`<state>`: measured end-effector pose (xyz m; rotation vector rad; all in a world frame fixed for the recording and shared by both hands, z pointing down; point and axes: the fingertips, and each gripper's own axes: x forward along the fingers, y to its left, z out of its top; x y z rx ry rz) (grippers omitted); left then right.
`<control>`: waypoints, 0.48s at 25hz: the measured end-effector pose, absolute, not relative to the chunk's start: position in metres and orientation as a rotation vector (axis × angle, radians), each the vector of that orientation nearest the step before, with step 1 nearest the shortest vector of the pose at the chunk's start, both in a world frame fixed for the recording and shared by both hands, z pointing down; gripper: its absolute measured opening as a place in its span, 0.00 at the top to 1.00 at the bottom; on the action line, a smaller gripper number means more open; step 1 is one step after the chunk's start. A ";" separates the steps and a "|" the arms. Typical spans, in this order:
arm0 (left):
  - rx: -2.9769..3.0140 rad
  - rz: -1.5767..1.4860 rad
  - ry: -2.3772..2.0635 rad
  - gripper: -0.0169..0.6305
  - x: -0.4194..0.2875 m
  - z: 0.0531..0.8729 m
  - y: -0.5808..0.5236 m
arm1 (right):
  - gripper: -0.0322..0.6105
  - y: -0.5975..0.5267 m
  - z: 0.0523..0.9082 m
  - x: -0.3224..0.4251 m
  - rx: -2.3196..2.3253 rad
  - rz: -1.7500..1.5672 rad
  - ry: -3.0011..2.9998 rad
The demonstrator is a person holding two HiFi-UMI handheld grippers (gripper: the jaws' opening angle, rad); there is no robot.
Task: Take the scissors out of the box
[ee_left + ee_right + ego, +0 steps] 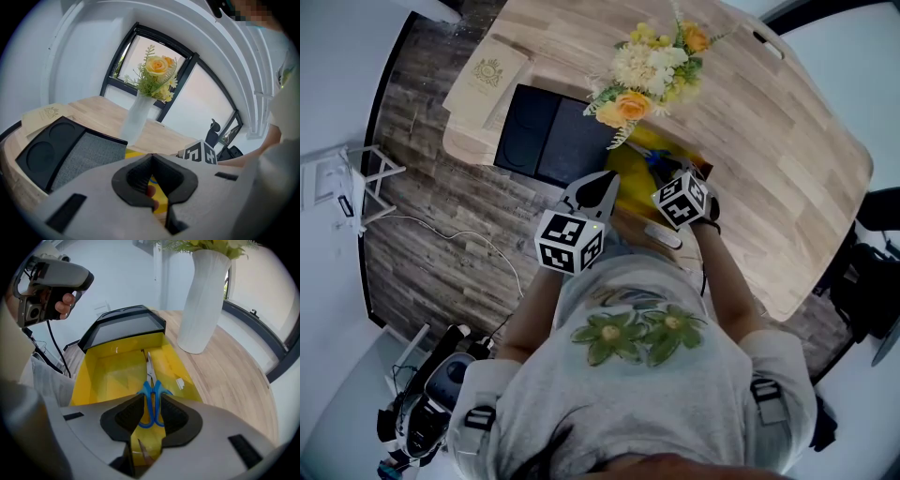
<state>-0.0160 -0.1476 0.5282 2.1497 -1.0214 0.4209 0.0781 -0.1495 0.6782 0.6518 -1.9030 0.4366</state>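
Steel and plastic, so probably light, stiff and a bit slick on the blades. Looking at scissors (150, 380) lying flat on the bottom of the yellow box (101, 380), tips pointing off toward the white vase (204, 301). Got the right gripper (151, 398) over them, jaws apart, blue loops showing in the gap, nothing pinched. Left gripper (152, 157) closed up, empty. Would pinch across the loops, reaching low.

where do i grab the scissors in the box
Grip the blue handles, coming from above with the right gripper. The scissors lie flat and closed in the yellow box, blades pointing away, handles nearest the open jaws.
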 end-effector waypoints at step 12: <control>2.160 0.409 -1.010 0.97 -0.007 0.528 -0.148 | 0.82 -0.148 0.687 0.079 0.634 0.397 -1.881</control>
